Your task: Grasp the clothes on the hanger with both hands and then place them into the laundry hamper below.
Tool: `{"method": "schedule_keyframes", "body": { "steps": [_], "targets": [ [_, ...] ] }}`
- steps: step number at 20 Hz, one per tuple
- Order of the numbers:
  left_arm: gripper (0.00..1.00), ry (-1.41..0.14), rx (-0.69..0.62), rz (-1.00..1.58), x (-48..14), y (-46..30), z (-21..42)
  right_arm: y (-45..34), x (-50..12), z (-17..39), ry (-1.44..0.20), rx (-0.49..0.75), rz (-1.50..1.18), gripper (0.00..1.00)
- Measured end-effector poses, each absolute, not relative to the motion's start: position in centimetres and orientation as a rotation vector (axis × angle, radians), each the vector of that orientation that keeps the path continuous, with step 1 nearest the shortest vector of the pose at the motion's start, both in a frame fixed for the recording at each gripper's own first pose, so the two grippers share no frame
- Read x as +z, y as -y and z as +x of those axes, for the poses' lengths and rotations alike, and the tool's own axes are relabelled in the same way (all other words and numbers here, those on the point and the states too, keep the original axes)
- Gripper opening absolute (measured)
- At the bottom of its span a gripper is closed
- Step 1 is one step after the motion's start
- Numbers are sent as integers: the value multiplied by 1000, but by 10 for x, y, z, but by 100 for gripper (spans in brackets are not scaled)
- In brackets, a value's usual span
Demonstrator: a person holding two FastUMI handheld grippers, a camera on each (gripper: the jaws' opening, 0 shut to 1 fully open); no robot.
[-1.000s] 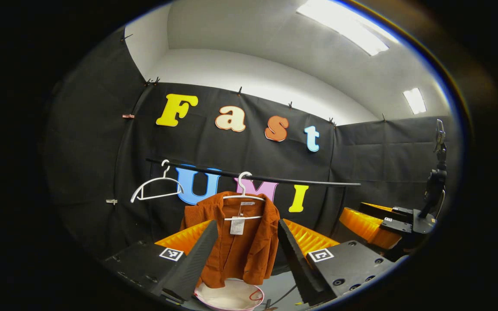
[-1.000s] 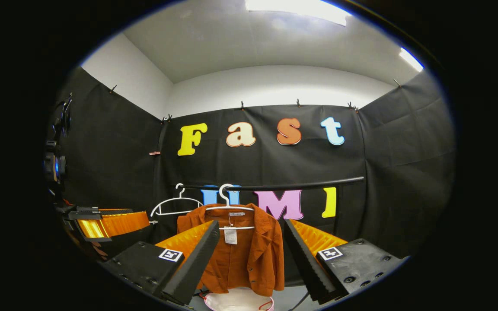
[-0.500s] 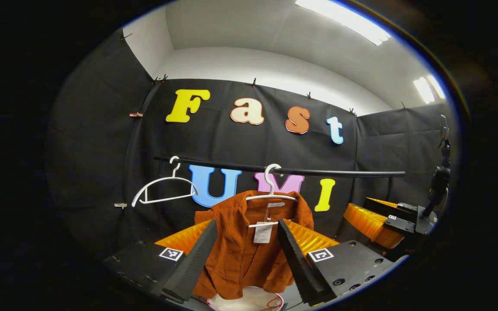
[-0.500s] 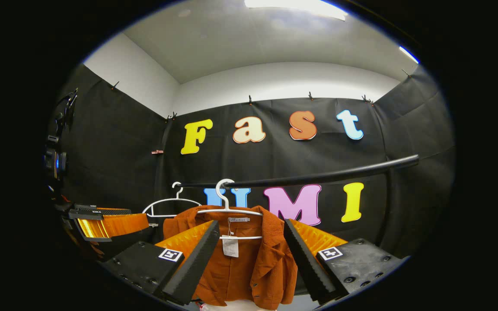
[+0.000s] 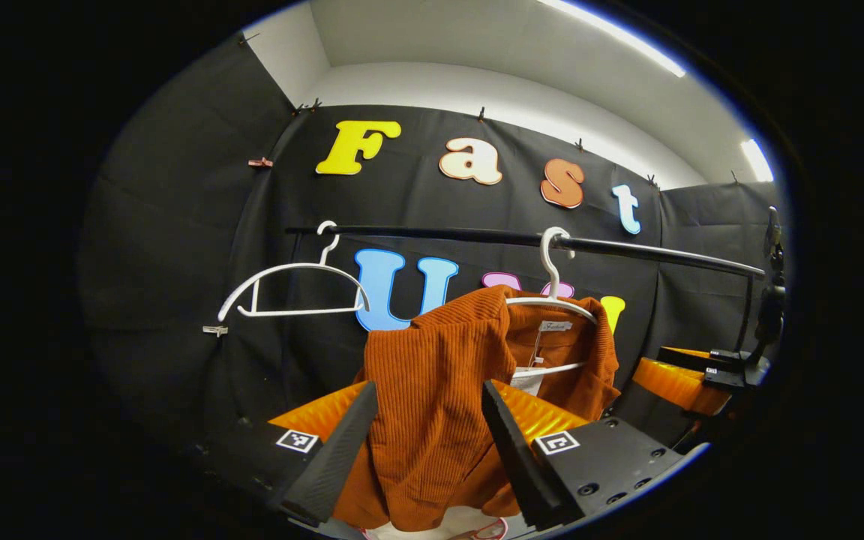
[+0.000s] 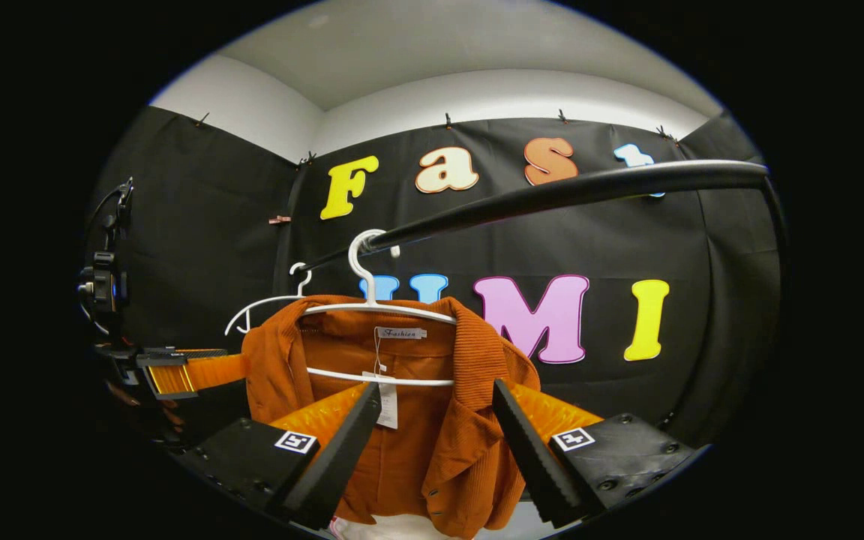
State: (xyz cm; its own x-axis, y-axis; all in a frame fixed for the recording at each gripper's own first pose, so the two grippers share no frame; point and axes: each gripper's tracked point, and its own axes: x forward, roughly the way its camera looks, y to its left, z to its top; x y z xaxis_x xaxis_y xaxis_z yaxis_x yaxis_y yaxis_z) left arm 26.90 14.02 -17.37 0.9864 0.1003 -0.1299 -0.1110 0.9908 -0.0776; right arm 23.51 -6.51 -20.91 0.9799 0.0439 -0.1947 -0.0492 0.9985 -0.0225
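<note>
Both claws agape before jacket (image 5: 432, 390)

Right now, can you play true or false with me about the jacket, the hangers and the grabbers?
1. The orange jacket hangs on a white hanger on the black rail. True.
2. The second white hanger has a shirt on it. False: it is bare.
3. The left gripper is open, with the jacket's shoulder showing between its fingers. True.
4. The right gripper is shut tight on the jacket. False: its fingers stand wide apart.
5. The jacket already lies in the hamper. False: it is still on the hanger.
</note>
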Motion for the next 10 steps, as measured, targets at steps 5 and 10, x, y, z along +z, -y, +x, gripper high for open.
{"method": "schedule_keyframes", "body": {
  "steps": [5, 10],
  "targets": [
    [89, -176, 155, -18, -196, -169, 285, 76, -226, 251, -213, 68, -46, 98],
    [89, -224, 12, -82, -209, -133, 295, 77, -240, 264, -234, 95, -45, 98]
  ]
}}
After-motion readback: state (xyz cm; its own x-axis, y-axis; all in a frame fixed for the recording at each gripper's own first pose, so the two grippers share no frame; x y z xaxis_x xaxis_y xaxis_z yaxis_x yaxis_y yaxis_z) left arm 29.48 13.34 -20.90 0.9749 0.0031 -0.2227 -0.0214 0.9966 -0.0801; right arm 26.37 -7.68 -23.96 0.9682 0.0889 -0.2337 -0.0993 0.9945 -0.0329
